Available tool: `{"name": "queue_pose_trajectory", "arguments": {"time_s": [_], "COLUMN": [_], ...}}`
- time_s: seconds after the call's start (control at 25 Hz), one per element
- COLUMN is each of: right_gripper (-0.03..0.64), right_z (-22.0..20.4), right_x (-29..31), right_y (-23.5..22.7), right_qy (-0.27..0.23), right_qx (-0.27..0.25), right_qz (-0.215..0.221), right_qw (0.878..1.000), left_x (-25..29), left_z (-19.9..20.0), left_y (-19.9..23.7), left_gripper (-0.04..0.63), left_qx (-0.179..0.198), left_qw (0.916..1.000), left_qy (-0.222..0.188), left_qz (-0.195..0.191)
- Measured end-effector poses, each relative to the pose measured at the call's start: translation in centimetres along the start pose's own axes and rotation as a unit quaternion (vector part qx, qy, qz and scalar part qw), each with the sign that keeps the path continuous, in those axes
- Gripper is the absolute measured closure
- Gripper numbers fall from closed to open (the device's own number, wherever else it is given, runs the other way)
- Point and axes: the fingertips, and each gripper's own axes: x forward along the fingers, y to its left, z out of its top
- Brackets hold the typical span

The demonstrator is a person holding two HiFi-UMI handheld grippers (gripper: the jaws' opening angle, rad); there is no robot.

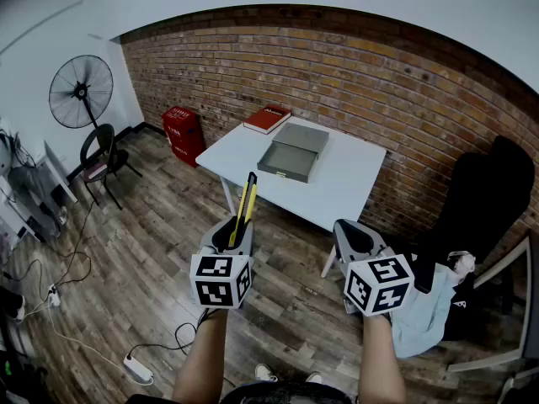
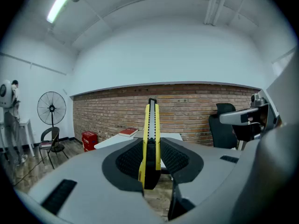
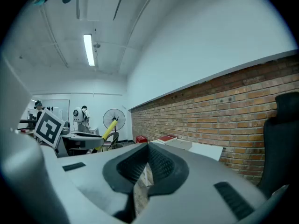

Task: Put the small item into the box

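One yellow cutter (image 1: 247,199), one grey box (image 1: 285,173)

One table (image 1: 354,183), one box (image 1: 285,173), one red book (image 1: 267,119), 12 o'clock. One yellow knife (image 1: 246,202). One fan (image 1: 81,92), one red crate (image 1: 183,133), 10 o'clock. Two chairs: small chair (image 1: 103,154), office chair (image 1: 488,200).

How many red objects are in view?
2: a red book on the white table beside the grey box, and a red crate on the floor by the wall; others may be hidden.
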Motion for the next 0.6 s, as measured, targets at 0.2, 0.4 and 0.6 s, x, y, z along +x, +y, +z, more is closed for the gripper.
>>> {"name": "queue_pose_trajectory", "arguments": {"time_s": [0.2,0.4,0.6], "right_gripper": [0.597,0.597,0.597], "right_z": [0.3,0.7,0.8], "right_x": [1.1,1.9,2.7], "right_y": [2.1,3.8,5.4], "right_qy": [0.000,-0.004,-0.004], "right_qx": [-0.003,-0.005,-0.008], "right_qz": [-0.005,-0.009,-0.017], "right_qw": [1.000,1.000,1.000], "left_x": [-0.2,-0.4,-0.7], "left_z": [0.3,0.5,0.5], "left_y": [1.7,3.3,5.2], "left_gripper": [0.463,0.463,0.463], "left_qx": [0.003,0.007,0.005], "left_qw": [0.9999,0.9997,0.9996], "left_qy": [-0.003,-0.006,-0.009], "left_qz": [-0.011,-0.023,-0.026]}}
